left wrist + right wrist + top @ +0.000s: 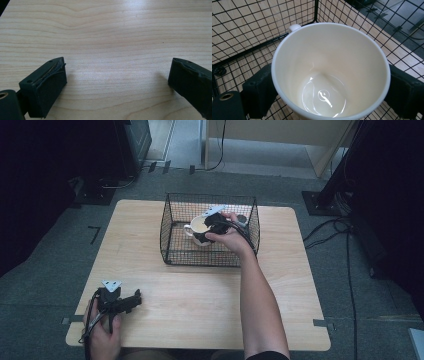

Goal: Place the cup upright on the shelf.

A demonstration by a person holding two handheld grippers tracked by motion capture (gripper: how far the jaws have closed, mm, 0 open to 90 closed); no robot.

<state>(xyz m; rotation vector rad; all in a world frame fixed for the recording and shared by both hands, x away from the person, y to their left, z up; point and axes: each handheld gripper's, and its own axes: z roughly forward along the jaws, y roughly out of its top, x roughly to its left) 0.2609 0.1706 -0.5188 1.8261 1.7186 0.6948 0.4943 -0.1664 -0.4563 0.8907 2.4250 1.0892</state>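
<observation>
Your right hand-held gripper (214,226) clasps the white mug (329,72) by its sides, jaws pressed to either wall, inside the wire basket (172,227) near its back. Your left hand-held gripper (117,82) rests well in front of the basket on the worktop (190,295), jaws spread wide.

We see a light wooden table (200,290) with rounded corners standing on grey floor (45,270). A black wire basket (172,227) sits directly on its far half; our left gripper (127,301) rests near the front-left corner.
</observation>
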